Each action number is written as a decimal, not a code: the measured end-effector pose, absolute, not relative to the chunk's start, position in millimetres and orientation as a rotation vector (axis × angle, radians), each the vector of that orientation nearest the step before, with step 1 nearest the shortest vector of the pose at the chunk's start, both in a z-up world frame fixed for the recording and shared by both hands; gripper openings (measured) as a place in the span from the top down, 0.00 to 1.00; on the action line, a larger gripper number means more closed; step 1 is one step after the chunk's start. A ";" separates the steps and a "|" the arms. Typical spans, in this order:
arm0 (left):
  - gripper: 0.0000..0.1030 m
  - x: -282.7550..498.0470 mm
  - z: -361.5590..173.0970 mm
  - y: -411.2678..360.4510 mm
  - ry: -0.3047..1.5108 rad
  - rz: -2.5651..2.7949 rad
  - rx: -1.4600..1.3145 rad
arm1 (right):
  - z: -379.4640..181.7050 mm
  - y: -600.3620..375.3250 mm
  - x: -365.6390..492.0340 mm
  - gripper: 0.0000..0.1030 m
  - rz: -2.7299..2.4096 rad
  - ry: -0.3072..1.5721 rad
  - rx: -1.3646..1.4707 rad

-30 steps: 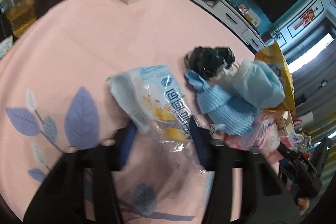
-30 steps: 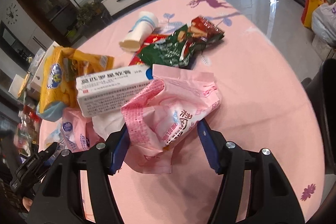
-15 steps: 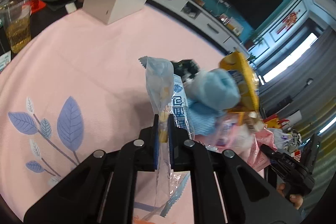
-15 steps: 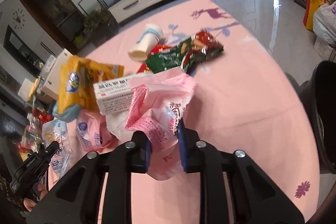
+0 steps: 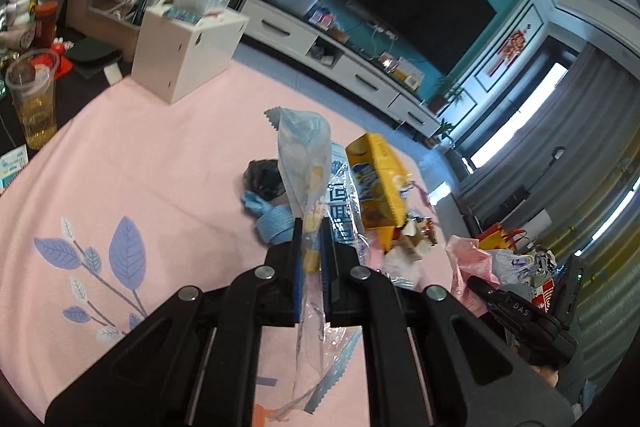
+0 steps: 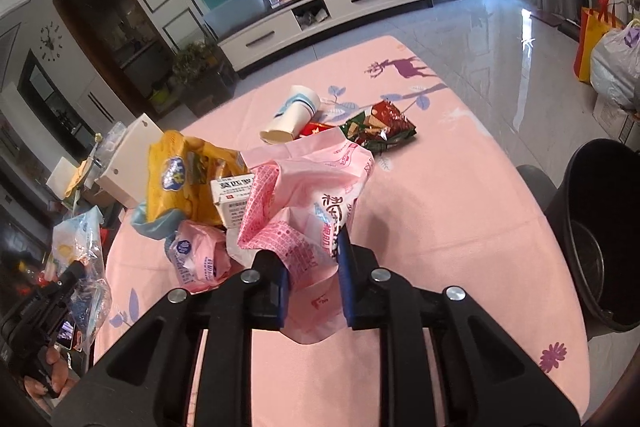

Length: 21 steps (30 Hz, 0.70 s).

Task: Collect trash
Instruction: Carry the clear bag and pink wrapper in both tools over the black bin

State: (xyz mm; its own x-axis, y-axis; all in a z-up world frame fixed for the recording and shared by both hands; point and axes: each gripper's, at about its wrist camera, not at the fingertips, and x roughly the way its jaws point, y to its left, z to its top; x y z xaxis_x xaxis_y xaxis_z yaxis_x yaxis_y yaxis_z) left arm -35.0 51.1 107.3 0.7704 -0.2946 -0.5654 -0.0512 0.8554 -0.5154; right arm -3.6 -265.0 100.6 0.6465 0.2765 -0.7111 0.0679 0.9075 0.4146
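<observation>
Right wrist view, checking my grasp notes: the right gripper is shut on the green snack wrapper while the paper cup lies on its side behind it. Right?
Not quite. The right gripper is shut on the pink wrapper, as the right wrist view shows. The green snack wrapper lies on the table, and the paper cup does lie on its side.

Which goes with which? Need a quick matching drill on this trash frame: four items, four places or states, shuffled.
Items:
1. clear blue wrapper
2. pink wrapper
3. paper cup
4. black bin

Places or states:
A. lying on its side on the pink cloth
B. pinched in the right tongs
C. standing off the table's right edge
D. pinched in the left tongs

Pairs: 1-D, 2-B, 3-A, 4-C
</observation>
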 end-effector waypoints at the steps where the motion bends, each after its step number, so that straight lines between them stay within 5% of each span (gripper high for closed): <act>1: 0.92 -37.5 109.3 49.1 0.678 -0.144 -0.540 | 103.5 -266.3 -6.3 0.79 0.122 0.856 0.431; 21: 0.92 -44.4 156.3 -51.3 0.614 -0.316 -0.462 | 165.4 -331.3 -64.0 0.79 0.046 0.627 0.454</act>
